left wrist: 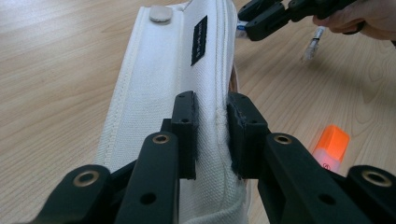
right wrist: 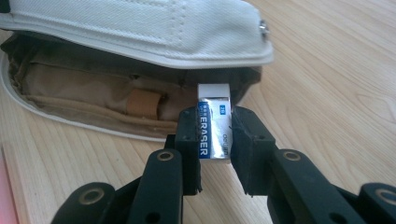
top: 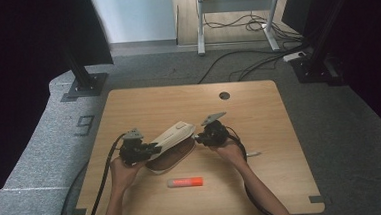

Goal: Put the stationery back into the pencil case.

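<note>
A cream canvas pencil case (top: 169,142) with a brown lining lies open at the table's middle. My left gripper (top: 151,149) is shut on its raised cream flap (left wrist: 168,79), pinching the fabric at the seam and holding it up. My right gripper (top: 199,138) is shut on a white eraser in a blue and silver sleeve (right wrist: 215,126), whose tip sits at the mouth of the brown inside (right wrist: 93,88) under the flap (right wrist: 140,28). The right gripper (left wrist: 247,25) also appears at the top of the left gripper view.
An orange and white highlighter (top: 185,182) lies on the wooden table (top: 259,123) in front of the case, also seen as the highlighter (left wrist: 330,147). A white cable plug (left wrist: 312,44) lies beside the right hand. A round cable hole (top: 224,95) sits near the far edge.
</note>
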A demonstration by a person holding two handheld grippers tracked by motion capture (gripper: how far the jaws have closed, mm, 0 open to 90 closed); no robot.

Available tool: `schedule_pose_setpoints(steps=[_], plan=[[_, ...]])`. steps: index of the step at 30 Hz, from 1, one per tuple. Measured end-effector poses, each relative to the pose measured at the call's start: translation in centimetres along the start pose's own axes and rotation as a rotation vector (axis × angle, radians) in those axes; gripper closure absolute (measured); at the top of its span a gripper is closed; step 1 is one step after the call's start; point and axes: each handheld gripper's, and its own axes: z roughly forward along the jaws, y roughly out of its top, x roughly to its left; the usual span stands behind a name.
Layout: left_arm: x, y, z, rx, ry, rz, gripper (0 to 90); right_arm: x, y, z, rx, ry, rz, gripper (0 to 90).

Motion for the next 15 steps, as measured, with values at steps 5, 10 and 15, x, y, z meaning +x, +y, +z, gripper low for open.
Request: schedule_pose_setpoints(steps=[5,10,15], plan=[[0.0,0.0,-0.1,-0.002,-0.001,0.001,74.0,0.4,0.3,1.1,0.006,0.007,-0.011,71.3],[0.0,0.0,-0.1,-0.004,-0.003,0.001,74.0,0.6,0.3,1.9,0.009,0.014,-0.013,71.3],[-0.1,0.0,-0.1,-0.003,-0.003,0.001,74.0,0.8,0.4,2.6,0.012,0.017,0.002,71.3]])
